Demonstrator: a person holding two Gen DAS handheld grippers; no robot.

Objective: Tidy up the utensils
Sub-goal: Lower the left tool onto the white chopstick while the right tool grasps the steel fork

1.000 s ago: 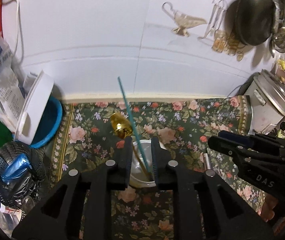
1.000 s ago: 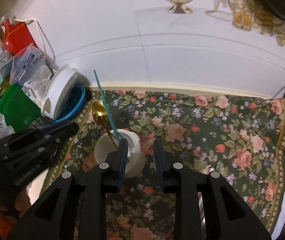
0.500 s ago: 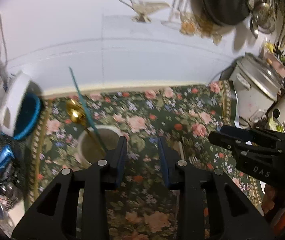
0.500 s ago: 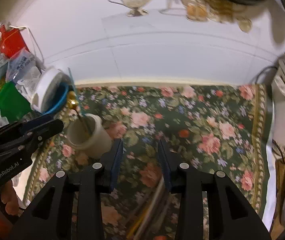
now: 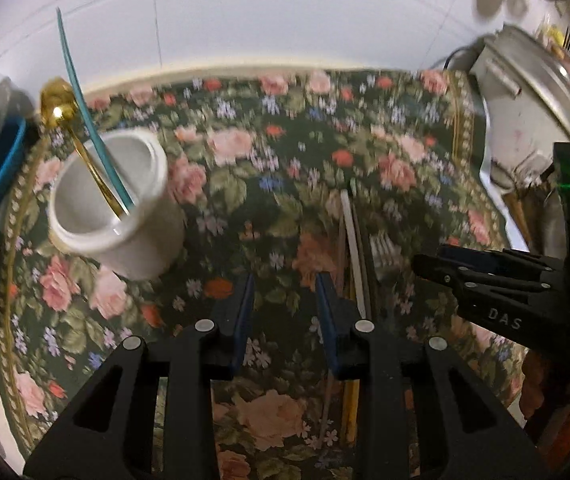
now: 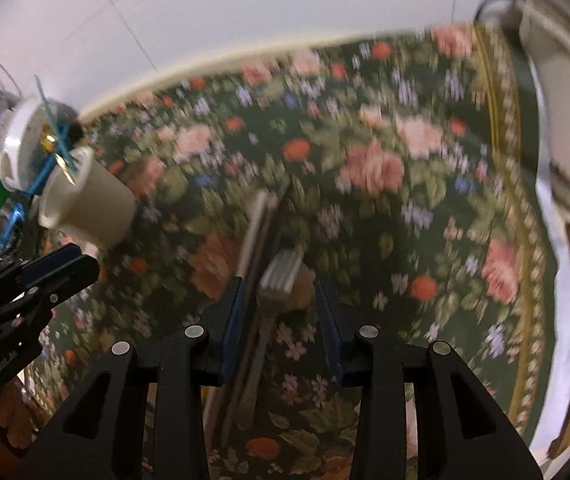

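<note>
Fork [image 6: 281, 276] between right claw [image 6: 283, 300] tips

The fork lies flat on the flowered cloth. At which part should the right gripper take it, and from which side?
Probably at the handle just behind the tines, coming from above. The fork lies flat on the cloth, with sticks close along its left, so a side approach has little room. The right gripper points down over it with jaws apart on either side of its neck, not yet pressing.
</note>
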